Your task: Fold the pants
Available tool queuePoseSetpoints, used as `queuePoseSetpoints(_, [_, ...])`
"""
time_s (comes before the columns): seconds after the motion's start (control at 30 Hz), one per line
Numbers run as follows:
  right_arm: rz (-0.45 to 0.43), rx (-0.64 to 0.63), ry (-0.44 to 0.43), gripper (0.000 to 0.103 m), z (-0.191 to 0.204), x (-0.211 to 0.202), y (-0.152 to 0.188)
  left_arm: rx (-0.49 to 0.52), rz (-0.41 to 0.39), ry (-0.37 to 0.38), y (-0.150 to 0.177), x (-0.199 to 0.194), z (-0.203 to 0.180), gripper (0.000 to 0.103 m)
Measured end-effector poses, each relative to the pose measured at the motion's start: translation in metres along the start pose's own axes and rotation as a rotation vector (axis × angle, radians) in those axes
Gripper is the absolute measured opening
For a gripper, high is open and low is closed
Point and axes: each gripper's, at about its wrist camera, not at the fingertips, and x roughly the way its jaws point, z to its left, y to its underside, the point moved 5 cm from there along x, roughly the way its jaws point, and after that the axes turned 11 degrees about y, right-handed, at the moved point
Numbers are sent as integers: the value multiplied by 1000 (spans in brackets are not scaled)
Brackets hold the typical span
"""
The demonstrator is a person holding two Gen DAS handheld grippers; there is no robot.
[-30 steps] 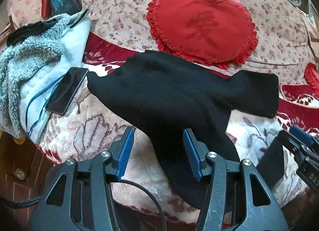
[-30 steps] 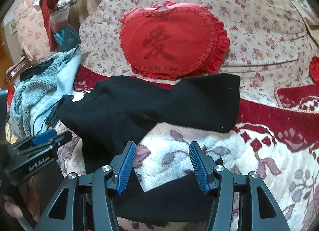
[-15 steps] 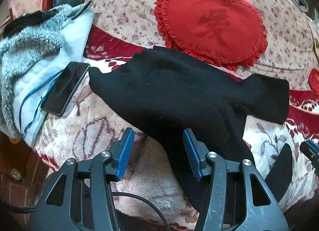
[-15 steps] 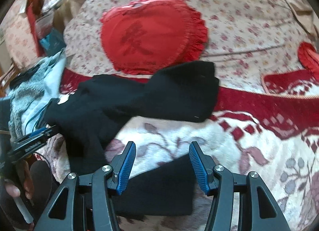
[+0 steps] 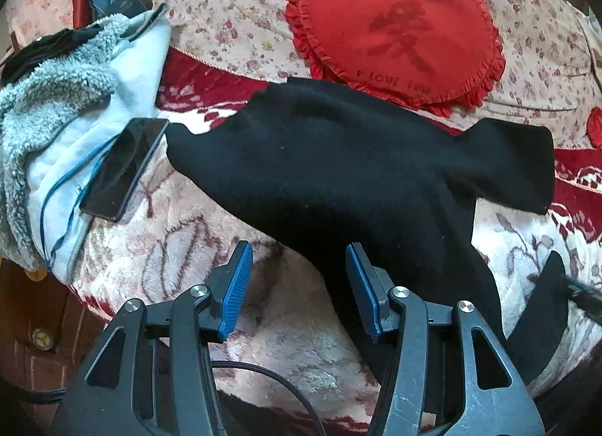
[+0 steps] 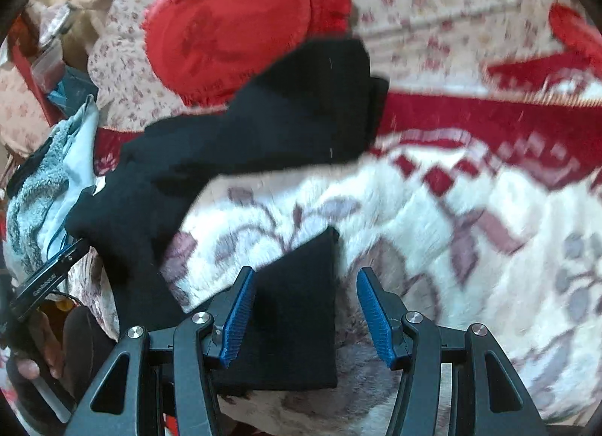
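Note:
Black pants point(image 5: 338, 172) lie crumpled across a patterned blanket point(image 5: 169, 248), one leg reaching right and another running down toward the near edge. My left gripper point(image 5: 297, 270) hovers open over the pants' lower left edge; the cloth passes under its right finger and only blanket shows in the gap. In the blurred right wrist view the pants point(image 6: 263, 127) spread at upper left, and the end of one leg point(image 6: 301, 304) lies between the wide-apart blue pads of my right gripper point(image 6: 306, 285), which is open and not pressing on it. The left gripper point(image 6: 45, 278) shows at that view's left edge.
A red heart pillow point(image 5: 395, 29) rests on a floral quilt point(image 5: 233, 11) behind the pants. A dark phone point(image 5: 124, 169) lies on a grey fleece and pale garment point(image 5: 56, 116) at the left. A black cable point(image 5: 263, 375) runs beneath the left gripper.
The right gripper has sunk and rolled toward the blanket, so the leg end now sits between its fingers. The left gripper drew slightly closer to the pants' edge.

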Motion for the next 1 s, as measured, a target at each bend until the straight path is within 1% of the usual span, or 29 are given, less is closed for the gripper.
queuePoseSetpoints(0.03, [19, 13, -8, 53, -2, 8, 3, 2, 1, -4, 1, 0, 0, 51])
queuePoseSetpoints(0.07, [9, 15, -17, 52, -3, 11, 6, 5, 0, -9, 2, 0, 0, 51])
queuePoseSetpoints(0.1, [-23, 6, -18, 39, -3, 8, 8, 9, -1, -19, 2, 0, 1, 51])
queuePoseSetpoints(0.13, [-51, -2, -33, 7, -2, 4, 8, 11, -1, -28, 2, 0, 2, 51])
queuePoseSetpoints(0.2, [-74, 22, -121, 6, -1, -4, 6, 2, 0, -37, 0, 0, 7, 51])
queuePoseSetpoints(0.23, [-96, 22, -132, 6, -1, -10, 3, -12, 1, -36, -1, 0, 10, 51])
queuePoseSetpoints(0.37, [-175, -1, -128, 5, -5, -38, -12, -42, -12, -39, -6, -4, 18, 51])
queuePoseSetpoints(0.4, [-213, -6, -106, 2, -11, -50, -19, -42, -16, -44, -7, -6, 19, 51])
queuePoseSetpoints(0.47, [-276, 7, -66, 2, -23, -70, -32, -49, -22, -50, -9, -8, 23, 51])
queuePoseSetpoints(0.53, [-356, 33, -3, 2, -41, -96, -46, -68, -29, -49, -12, -10, 27, 51])
queuePoseSetpoints(0.63, [-420, 65, 45, 2, -67, -125, -52, -97, -40, -47, -16, -13, 34, 51])
queuePoseSetpoints(0.7, [-448, 74, 63, 2, -79, -138, -54, -104, -44, -50, -19, -13, 37, 51])
queuePoseSetpoints(0.77, [-470, 74, 110, 2, -90, -144, -55, -112, -49, -58, -22, -13, 42, 51])
queuePoseSetpoints(0.8, [-465, 75, 147, 2, -96, -142, -53, -120, -49, -60, -22, -13, 45, 51])
queuePoseSetpoints(0.87, [-427, 89, 168, 2, -104, -129, -51, -134, -43, -63, -20, -13, 51, 51])
queuePoseSetpoints(1.0, [-280, 64, 178, 2, -106, -86, -29, -172, -20, -73, -15, -9, 67, 51])
